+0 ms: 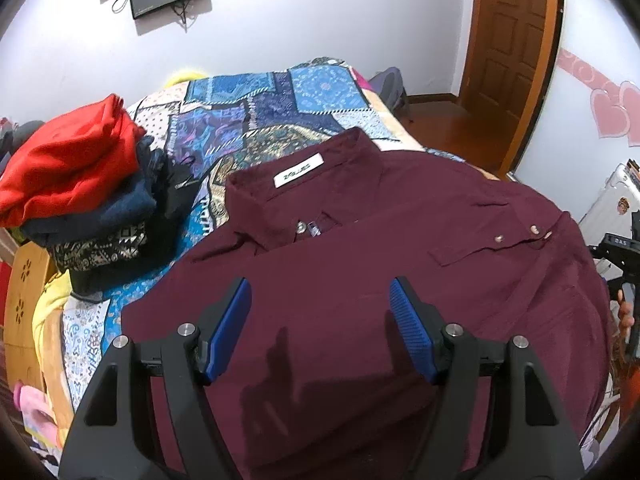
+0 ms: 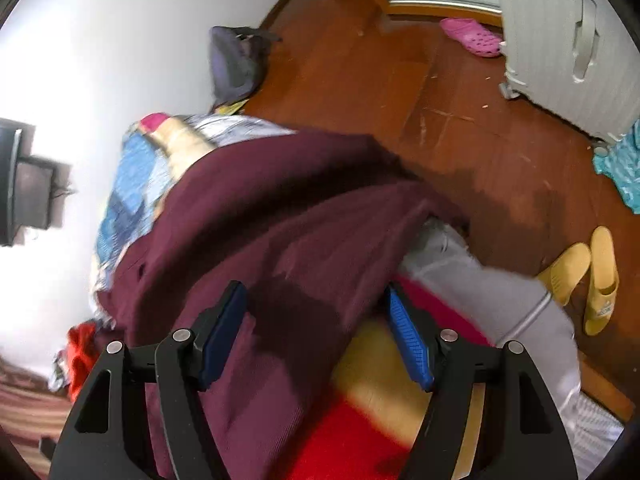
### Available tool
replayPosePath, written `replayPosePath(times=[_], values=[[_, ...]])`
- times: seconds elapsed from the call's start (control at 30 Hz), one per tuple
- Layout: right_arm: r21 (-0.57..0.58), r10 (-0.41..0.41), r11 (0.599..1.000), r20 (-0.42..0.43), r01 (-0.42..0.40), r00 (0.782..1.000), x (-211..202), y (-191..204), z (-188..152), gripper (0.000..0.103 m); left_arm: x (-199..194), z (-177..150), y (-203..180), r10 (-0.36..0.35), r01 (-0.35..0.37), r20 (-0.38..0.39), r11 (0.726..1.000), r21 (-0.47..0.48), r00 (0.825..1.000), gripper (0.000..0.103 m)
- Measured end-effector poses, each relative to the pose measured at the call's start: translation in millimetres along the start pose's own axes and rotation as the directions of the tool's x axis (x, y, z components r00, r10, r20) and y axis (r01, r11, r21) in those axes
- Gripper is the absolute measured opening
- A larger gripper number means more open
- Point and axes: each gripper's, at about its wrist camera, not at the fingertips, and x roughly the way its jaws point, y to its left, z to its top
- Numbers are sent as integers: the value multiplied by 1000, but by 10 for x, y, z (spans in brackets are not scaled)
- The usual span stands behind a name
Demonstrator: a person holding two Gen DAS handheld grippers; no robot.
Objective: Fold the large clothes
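A maroon button shirt [image 1: 360, 248] lies spread on the patchwork bedspread [image 1: 256, 120], collar and white label toward the far side. My left gripper [image 1: 320, 300] hovers over the shirt's lower part, jaws wide open and empty. My right gripper [image 2: 316, 304] is also open and empty, above the shirt's right edge [image 2: 280, 220] where it hangs over the bed side. This view is blurred. The right gripper's black body shows at the right edge of the left wrist view [image 1: 624, 256].
A stack of folded clothes [image 1: 80, 184], red on top, sits on the bed at left. A wooden headboard [image 1: 24, 300] is at far left. On the floor right of the bed are yellow slippers [image 2: 588, 280], a pink clog [image 2: 472, 36], a white suitcase [image 2: 572, 40] and a backpack [image 2: 236, 64].
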Motion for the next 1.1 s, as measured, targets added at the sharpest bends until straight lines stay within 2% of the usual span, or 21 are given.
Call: replayPosePath(times=[0.07,0.13,0.17,0.23,0.4,0.43,0.53,0.63,0.7,0.73,0.8,0.83,0.87,0.97,1.1], values=[[12,-22,1000,4,22,1000,51,-9,41,33,10,-26,41,6,-6,-8,1000,-8,1000,70],[20,-33,999,21,33,999,21,-5,61,21,9,-44,75,12,-12,-11,1000,-14,1000,70],[10,-55,998,36,54,998,-22,19,60,10,5,-50,87,15,-16,-11,1000,-16,1000,70],[-12,-57,998,71,58,996,-152,75,42,8,-16,-61,120,21,-21,-8,1000,-21,1000,70],[-124,53,992,178,-31,983,-695,403,-87,3,-82,-66,178,18,-18,10,999,-32,1000,70],[-179,107,981,210,-69,972,-883,554,-142,3,-103,-71,185,14,-13,15,999,-34,1000,70],[-356,191,931,279,-83,941,-1265,1059,-304,3,-159,-85,178,5,-4,30,999,-34,1000,70],[-466,198,884,318,-29,927,-1439,1374,-460,3,-229,-110,184,-4,6,46,999,-34,999,70],[-484,160,875,327,20,931,-1428,1429,-526,4,-291,-138,201,-7,9,59,1000,-30,998,70],[-481,141,877,291,17,946,-1371,1400,-544,6,-310,-148,208,-7,8,62,1000,-27,998,70],[-433,119,901,215,-14,969,-1216,1243,-522,27,-336,-172,238,0,1,65,1000,-22,998,70],[-406,113,914,193,-26,975,-1144,1144,-503,46,-339,-180,252,3,-1,63,1000,-23,998,70],[-370,100,929,179,-27,979,-1082,1017,-493,54,-338,-188,273,4,-3,61,1000,-27,998,70],[-281,39,960,150,5,988,-952,702,-479,54,-319,-213,328,7,-5,52,999,-45,999,71],[-145,22,989,77,-11,997,-786,275,-391,54,-245,-249,350,11,-9,25,998,-63,1000,71]])
